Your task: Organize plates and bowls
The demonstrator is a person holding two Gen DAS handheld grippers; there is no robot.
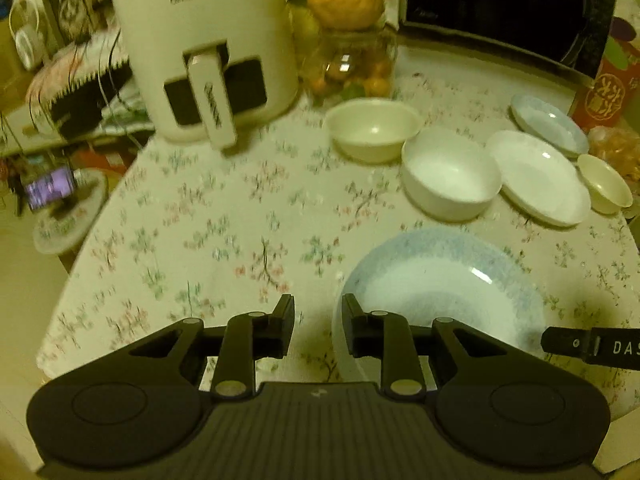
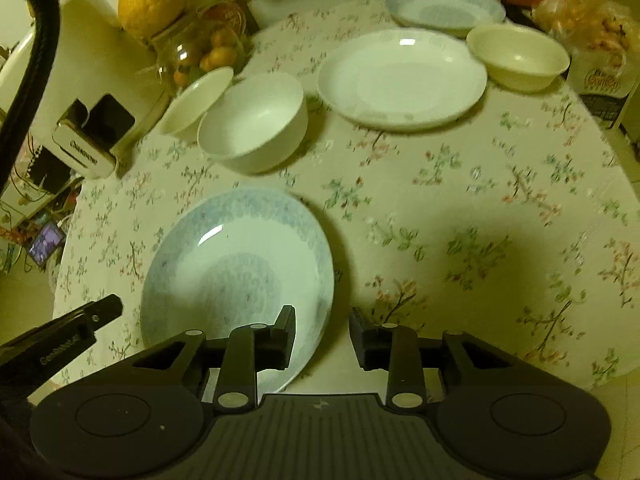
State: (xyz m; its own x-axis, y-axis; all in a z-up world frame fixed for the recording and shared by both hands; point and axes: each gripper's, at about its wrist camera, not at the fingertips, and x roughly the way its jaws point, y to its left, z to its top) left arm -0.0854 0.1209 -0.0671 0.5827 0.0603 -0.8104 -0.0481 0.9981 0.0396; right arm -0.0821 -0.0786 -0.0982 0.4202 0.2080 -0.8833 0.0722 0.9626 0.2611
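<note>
We held both grippers released: the left gripper [image 1: 318, 312] left of the plate [image 1: 440, 292], the right gripper [image 2: 322, 326] at its right rim.

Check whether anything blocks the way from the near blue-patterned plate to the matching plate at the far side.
Partly. The near blue plate lies flat; the white plate lies between it and the far blue plate, with a cream bowl beside.

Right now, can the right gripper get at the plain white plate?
Probably yes: the right gripper is open and empty, and only bare tablecloth lies between it and the plain white plate.
</note>
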